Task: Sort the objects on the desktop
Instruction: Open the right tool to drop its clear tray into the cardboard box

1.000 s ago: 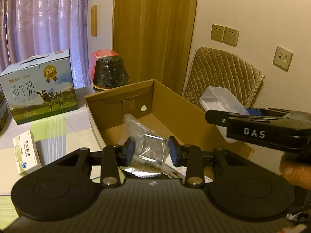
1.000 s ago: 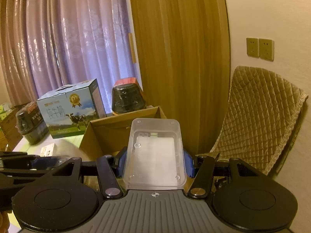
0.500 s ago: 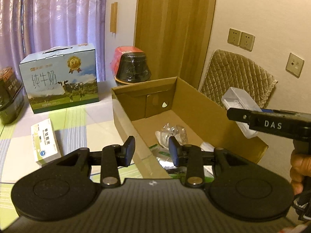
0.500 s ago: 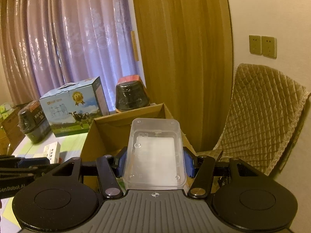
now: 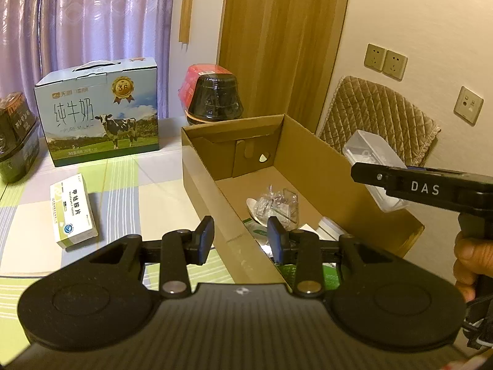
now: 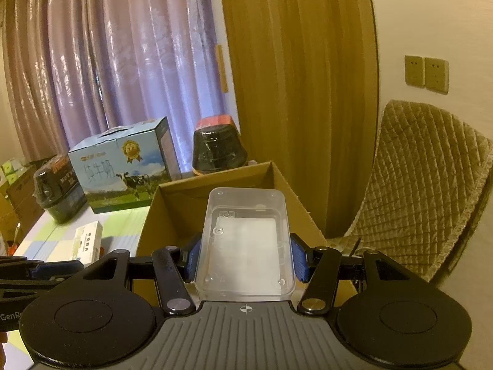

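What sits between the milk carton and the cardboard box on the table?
Bare tablecloth between the milk carton and cardboard box, per the left wrist view.

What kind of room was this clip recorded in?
Most likely a room in a home: purple curtains, a wooden door, wall sockets, and a checked-cloth table holding a milk carton box.

Medicine box [image 5: 73, 211] left of cardboard box [image 5: 323, 166] — milk carton [image 5: 100, 112] behind.
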The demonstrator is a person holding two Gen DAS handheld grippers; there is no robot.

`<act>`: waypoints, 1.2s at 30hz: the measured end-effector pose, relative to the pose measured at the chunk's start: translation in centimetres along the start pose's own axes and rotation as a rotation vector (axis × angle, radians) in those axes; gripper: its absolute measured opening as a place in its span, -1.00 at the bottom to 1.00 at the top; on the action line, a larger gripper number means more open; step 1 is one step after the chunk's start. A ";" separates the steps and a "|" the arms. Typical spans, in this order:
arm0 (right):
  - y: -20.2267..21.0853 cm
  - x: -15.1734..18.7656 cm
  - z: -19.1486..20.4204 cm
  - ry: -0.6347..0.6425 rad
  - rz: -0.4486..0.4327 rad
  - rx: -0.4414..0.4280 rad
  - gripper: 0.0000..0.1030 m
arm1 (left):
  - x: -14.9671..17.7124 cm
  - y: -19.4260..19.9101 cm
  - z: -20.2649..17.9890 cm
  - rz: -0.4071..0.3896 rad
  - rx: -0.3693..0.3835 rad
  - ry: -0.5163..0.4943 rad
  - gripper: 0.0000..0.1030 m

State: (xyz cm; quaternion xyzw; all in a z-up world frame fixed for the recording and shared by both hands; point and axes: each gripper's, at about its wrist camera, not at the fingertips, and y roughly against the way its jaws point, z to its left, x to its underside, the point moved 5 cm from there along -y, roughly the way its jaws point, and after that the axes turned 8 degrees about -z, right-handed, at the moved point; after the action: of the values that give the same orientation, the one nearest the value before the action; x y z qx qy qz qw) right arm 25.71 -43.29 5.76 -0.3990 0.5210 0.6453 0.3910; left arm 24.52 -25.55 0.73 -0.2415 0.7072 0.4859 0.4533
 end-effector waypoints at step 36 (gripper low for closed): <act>2.5 0.2 0.3 -0.037 0.000 0.031 0.54 | 0.8 2.0 1.7 0.012 -0.021 0.042 -0.14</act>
State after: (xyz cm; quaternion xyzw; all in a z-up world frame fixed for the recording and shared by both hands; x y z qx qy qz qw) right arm 23.33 -43.38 6.52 -0.3810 0.5237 0.6445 0.4065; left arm 23.29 -23.12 0.79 -0.2520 0.7130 0.4907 0.4329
